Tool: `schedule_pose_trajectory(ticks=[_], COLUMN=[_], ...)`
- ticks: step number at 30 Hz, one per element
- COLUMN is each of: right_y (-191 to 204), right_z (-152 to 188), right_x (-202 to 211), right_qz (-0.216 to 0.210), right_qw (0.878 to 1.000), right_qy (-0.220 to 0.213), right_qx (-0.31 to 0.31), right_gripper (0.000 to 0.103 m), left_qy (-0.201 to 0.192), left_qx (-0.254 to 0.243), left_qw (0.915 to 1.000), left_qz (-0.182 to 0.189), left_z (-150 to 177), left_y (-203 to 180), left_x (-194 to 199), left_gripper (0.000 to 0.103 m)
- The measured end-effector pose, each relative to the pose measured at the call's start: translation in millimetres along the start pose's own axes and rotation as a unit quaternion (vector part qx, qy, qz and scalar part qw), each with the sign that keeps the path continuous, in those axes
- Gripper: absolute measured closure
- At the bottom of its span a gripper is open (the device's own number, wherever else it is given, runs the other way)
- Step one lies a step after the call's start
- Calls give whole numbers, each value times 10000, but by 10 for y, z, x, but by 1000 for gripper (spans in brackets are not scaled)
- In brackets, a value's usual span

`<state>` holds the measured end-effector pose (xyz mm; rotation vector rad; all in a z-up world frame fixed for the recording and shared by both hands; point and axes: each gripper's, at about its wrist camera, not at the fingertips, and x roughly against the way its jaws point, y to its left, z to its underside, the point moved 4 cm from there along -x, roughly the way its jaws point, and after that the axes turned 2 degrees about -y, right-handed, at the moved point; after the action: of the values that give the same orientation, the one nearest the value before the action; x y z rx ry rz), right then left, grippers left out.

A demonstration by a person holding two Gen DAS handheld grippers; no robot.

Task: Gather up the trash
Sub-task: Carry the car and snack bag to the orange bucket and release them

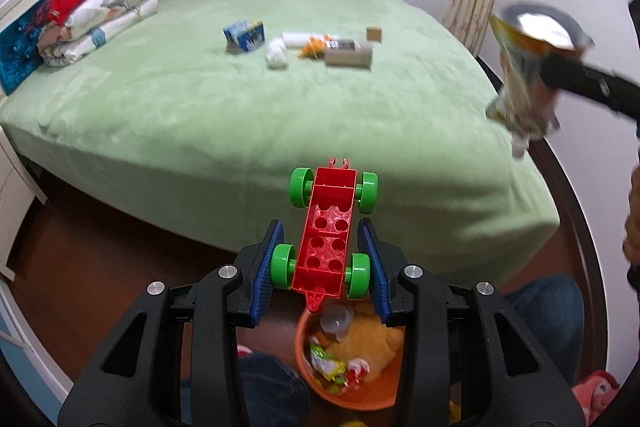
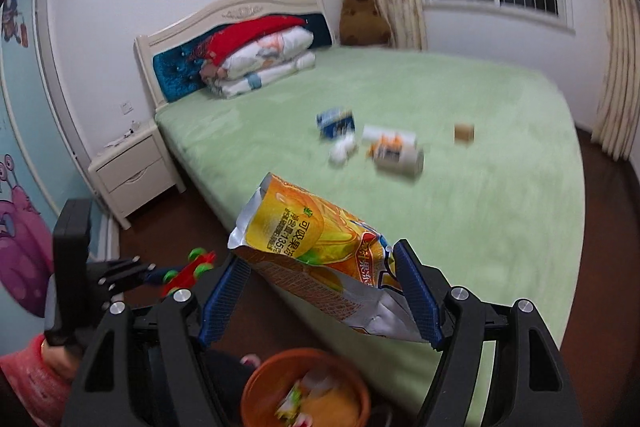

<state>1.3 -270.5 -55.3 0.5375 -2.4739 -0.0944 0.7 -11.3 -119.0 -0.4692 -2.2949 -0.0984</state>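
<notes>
— Both grippers are loaded: my left gripper (image 1: pixel 325 259) pinches a red toy car (image 1: pixel 326 233) by its wheels, and my right gripper (image 2: pixel 324 297) clamps an orange snack bag (image 2: pixel 320 259), both above the bed's edge.

— And the bin?

— The orange bucket (image 1: pixel 308 379) sits on the floor just below (already part full). I should centre the bag over the rim before releasing; more trash (image 1: pixel 312 47) waits mid-bed (image 1: pixel 200 115).

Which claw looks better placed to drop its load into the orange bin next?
Probably the left claw. Its red toy car hangs almost directly above the orange bin. The right claw holds a snack bag that juts out over the bed, with the bin lower down, nearer the camera.
</notes>
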Motion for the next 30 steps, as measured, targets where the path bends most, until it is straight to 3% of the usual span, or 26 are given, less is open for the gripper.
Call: schedule_pose_trajectory(ticks=[7,16,22,30], right_y=[-171,-172,-145,-109], right_z=[865,1789,2039,2126], right_x=[-74,-409,-581,-748], right_qz=[-160,-291,-515,-635], right_qw=[9951,9784,9655,9551], right_qy=[641,1572,1834,1898], right_qx=[-742,-1310,-1777,-2184], right_gripper=[31,31,31,31], left_qy=[558,1345,1686,1891], left_qx=[-5,172,267,236], left_qw=[9984,9905,9852,9816], left_qz=[117,243,121,94], left_z=[483,1076,1301,1432], left_y=[-155,-274,-265,-301], left_x=[-221,-669,-876,-986], left_gripper=[65,65,65,65])
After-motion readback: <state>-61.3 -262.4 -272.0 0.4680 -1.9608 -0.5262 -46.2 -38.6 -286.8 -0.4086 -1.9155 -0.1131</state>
